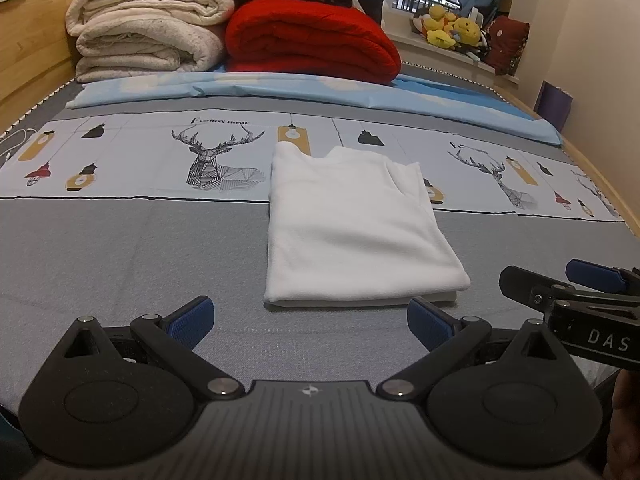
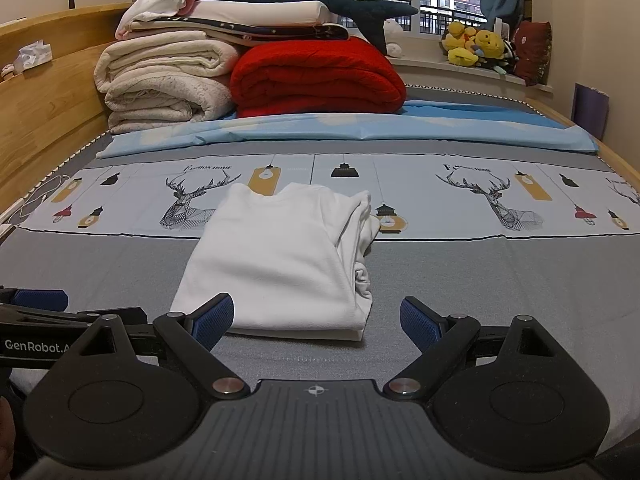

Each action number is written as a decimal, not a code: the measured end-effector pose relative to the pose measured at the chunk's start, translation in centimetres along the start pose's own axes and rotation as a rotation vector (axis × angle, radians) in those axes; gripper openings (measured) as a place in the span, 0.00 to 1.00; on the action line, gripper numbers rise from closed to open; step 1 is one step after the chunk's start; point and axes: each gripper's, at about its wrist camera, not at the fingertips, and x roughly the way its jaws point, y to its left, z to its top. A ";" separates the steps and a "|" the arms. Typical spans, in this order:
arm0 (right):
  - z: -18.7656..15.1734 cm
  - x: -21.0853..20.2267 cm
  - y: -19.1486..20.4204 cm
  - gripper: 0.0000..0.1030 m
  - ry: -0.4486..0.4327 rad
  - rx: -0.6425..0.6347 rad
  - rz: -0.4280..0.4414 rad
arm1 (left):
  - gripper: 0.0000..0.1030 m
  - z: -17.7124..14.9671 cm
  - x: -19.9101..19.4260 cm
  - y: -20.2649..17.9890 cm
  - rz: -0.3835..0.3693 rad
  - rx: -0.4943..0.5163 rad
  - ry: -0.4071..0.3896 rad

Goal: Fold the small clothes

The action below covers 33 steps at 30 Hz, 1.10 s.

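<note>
White shirt (image 1: 356, 220) lies folded into a neat rectangle on the grey bedspread (image 1: 120, 264), roughly mid-bed, its far edge with the neckline overlapping the pale printed band of deer and lanterns (image 1: 216, 160). In the right wrist view the shirt (image 2: 276, 256) shows stacked, bunched layers along its right side; the left edge is a smooth fold. Left gripper (image 1: 310, 320) sits low just near of the shirt's near edge, blue-padded fingers spread wide apart, nothing between them; whether the right pad touches the shirt's near right corner cannot be judged. Right gripper (image 2: 316, 318) is likewise wide apart and empty, with its left finger overlapping the shirt's near edge in view; contact not determinable. The two tools sit side by side: the right gripper (image 1: 560, 292) appears at the right edge of the left wrist view. Far end of bed: a folded light blue sheet (image 1: 280, 92) lies across the width, behind it rolled cream blankets (image 1: 148, 36) on the left and a folded red quilt (image 1: 312, 44) just beside them. Yellow plush toys (image 2: 476, 46) rest on the window ledge, far right.
</note>
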 end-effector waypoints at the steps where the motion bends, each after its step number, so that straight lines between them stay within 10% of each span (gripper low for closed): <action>1: 0.0 0.0 0.0 0.88 0.000 0.000 0.000 | 1.00 0.0 0.0 0.0 0.000 -0.001 0.000; 33: -0.2 -0.1 -0.1 0.88 0.002 -0.008 0.007 | 1.00 -0.1 -0.1 -0.3 -0.007 0.004 -0.003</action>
